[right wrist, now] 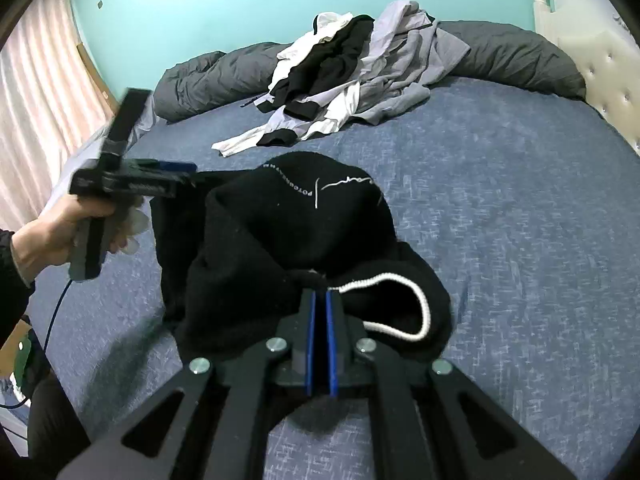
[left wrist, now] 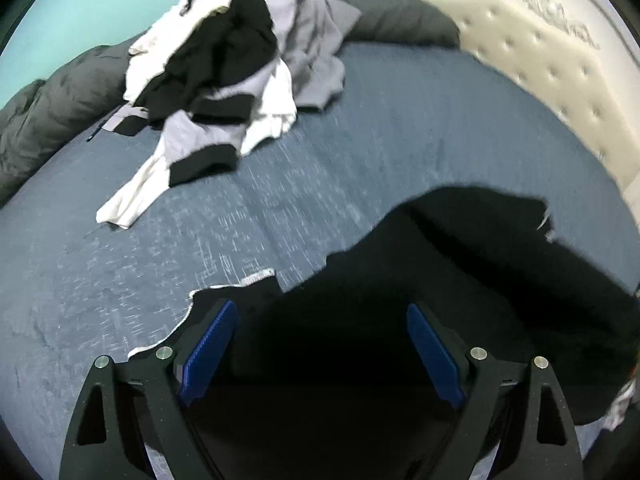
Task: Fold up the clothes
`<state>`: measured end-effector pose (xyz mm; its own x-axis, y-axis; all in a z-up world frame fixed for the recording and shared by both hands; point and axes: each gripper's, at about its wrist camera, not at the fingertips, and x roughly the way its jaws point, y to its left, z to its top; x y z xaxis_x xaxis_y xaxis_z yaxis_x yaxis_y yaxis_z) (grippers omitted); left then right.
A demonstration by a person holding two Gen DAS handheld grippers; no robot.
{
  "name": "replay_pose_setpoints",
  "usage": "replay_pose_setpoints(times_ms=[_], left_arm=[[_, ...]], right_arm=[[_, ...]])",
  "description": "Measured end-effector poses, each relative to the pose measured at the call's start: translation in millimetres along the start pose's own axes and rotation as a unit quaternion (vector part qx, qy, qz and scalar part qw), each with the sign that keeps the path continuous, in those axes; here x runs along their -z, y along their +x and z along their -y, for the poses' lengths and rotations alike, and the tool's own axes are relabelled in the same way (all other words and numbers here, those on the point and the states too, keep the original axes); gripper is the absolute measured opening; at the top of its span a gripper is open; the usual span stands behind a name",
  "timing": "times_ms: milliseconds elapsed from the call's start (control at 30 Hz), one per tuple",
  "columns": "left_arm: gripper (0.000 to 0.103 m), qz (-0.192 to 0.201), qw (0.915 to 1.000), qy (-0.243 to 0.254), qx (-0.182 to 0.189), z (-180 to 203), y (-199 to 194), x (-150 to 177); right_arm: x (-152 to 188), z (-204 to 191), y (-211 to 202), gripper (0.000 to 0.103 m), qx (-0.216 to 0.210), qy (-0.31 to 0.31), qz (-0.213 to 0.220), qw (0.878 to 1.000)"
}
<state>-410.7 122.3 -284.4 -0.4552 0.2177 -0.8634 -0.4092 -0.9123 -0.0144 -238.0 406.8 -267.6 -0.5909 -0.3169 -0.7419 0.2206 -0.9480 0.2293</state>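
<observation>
A black garment [right wrist: 260,240] with white lettering and a white-trimmed edge lies bunched on the blue bed. My right gripper [right wrist: 321,300] is shut on the garment's fabric near the white trim. In the left wrist view the same black garment [left wrist: 420,280] spreads under and between the blue pads [left wrist: 212,340]. My left gripper [left wrist: 320,312] is open over it, jaws wide apart. The right wrist view shows the left gripper [right wrist: 188,174] held in a hand at the garment's left edge, blurred.
A pile of white, black and grey clothes [right wrist: 344,80] lies at the far side of the blue bedsheet [right wrist: 520,200]. A dark grey duvet [right wrist: 512,56] runs along the teal wall. A cream tufted headboard [left wrist: 540,60] stands at right. Curtains [right wrist: 36,100] hang at left.
</observation>
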Motion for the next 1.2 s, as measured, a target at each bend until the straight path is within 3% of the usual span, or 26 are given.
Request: replay_pose_setpoints(times_ms=[67,100,133,167,233,300,333,567,867,1033,1200], left_arm=[[0.089,-0.012,0.9999,0.008,0.001,2,12,4],[0.082,-0.016,0.9998,0.009,0.004,3,17,6],[0.069,-0.016,0.9998,0.009,0.010,4,20,9],[0.063,-0.016,0.9997,0.012,0.011,6,22,11],[0.033,-0.015,0.9996,0.025,0.003,13,25,15],[0.017,-0.007,0.9991,0.040,-0.006,21,25,20],[0.014,-0.001,0.9990,0.044,-0.005,24,22,22],[0.012,0.065,0.9967,0.048,-0.005,19,-38,29],[0.009,0.156,0.9871,0.021,-0.030,-22,-184,59],[0.009,0.178,0.9825,0.022,-0.051,-37,-253,93],[0.009,0.198,0.9789,0.004,-0.051,-39,-308,154]], right_arm=[[0,0,0,0.005,-0.004,0.001,0.002,1.000],[0,0,0,0.005,-0.006,0.001,0.002,1.000],[0,0,-1,0.005,-0.007,0.001,0.003,1.000],[1,-1,-1,0.005,-0.008,0.001,0.003,1.000],[2,-2,-1,0.005,-0.009,0.001,0.004,1.000],[3,-2,-1,0.005,-0.008,0.001,0.004,1.000],[3,-3,-2,0.005,-0.007,0.002,0.004,1.000],[2,-1,-11,0.005,0.010,0.020,0.017,1.000],[-37,-30,-63,0.005,0.022,0.002,0.083,0.996],[-73,-62,-96,0.005,0.019,-0.025,0.127,0.991],[-93,-103,-115,0.005,0.013,-0.071,0.152,0.986]])
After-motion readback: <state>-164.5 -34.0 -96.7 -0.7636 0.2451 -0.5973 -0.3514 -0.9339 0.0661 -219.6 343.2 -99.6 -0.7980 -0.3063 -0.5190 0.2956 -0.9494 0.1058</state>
